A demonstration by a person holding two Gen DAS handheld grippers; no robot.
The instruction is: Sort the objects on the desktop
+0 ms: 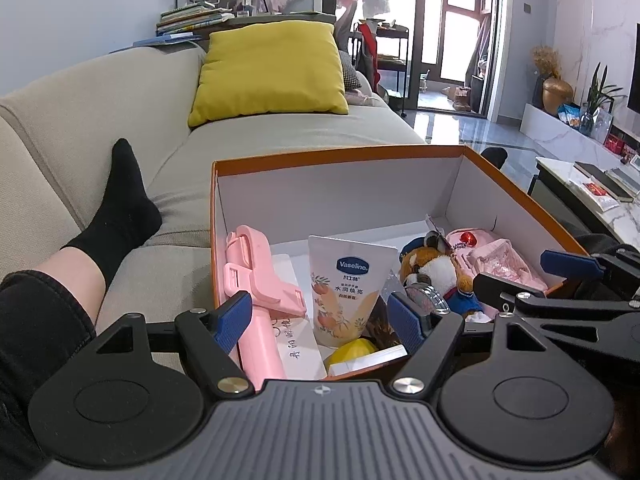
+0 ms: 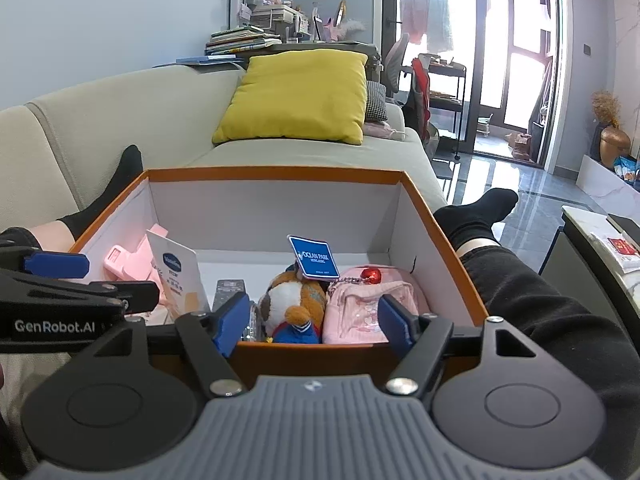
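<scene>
We see the orange box [image 2: 276, 174] resting on the sofa [image 1: 100, 92] between the legs of the person, and the objects already lie inside it: the pink stick [image 1: 252, 280] at the left wall, the Vaseline tube [image 1: 346, 288] leaning beside it, the plush toy [image 2: 298, 304] in the middle and the pink pouch [image 2: 368, 304] at the right wall. Our left gripper [image 1: 324, 316] hangs over the near edge with its jaws wide and nothing between the pads. Our right gripper [image 2: 312, 324] is also spread wide, with the toy and the pouch behind the gap but not pressed, so we judge that it holds nothing. The risk from here is mostly crowding. The two tools are very near to each other, so a careless reach could knock one against the other. The tube only leans, and a touch may tip it onto the yellow thing [image 1: 352, 350] below. The box sits on a soft cushion, so pushing on its rim could tilt it.
</scene>
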